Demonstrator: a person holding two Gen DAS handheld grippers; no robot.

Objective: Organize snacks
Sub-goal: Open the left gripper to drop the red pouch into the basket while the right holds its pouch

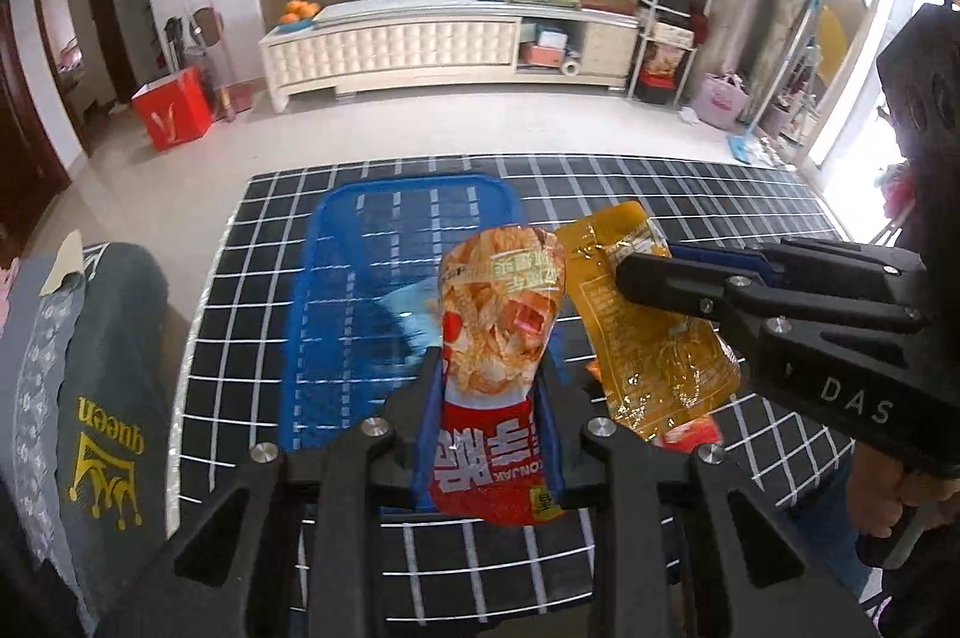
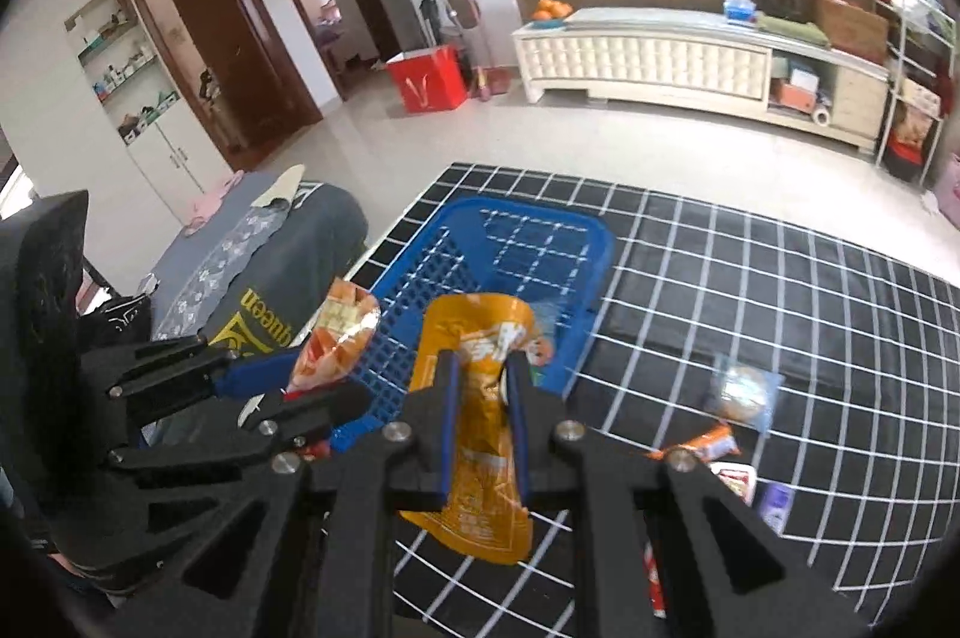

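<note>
Snack packets fill both tools above a worktop covered by a black cloth with white grid lines (image 1: 690,194). The left hand-held gripper (image 1: 489,380) is clamped on a red and orange konjac packet (image 1: 498,338), which stands upright between the blue-padded fingers and rises over the near end of a blue mesh basket (image 1: 372,242). That basket sits toward the worktop's left edge, reaching back toward its far edge, and looks largely bare inside; a pale wrapper shows blurred against its near right wall, and I cannot tell whether it lies inside.

The right hand-held gripper (image 2: 483,380) is clamped on a yellow-orange packet (image 2: 480,458), held just beside the red one and over the basket's near right corner. The two packets hang close together, apart or barely brushing; I cannot tell which.

Toward the worktop's near right part lie loose snacks: a clear packet with a round cake (image 2: 744,392), an orange wrapper (image 2: 708,443) and a small purple packet (image 2: 777,500). A grey cushion with "queen" printed in yellow (image 1: 102,422) sits just off the left edge.
</note>
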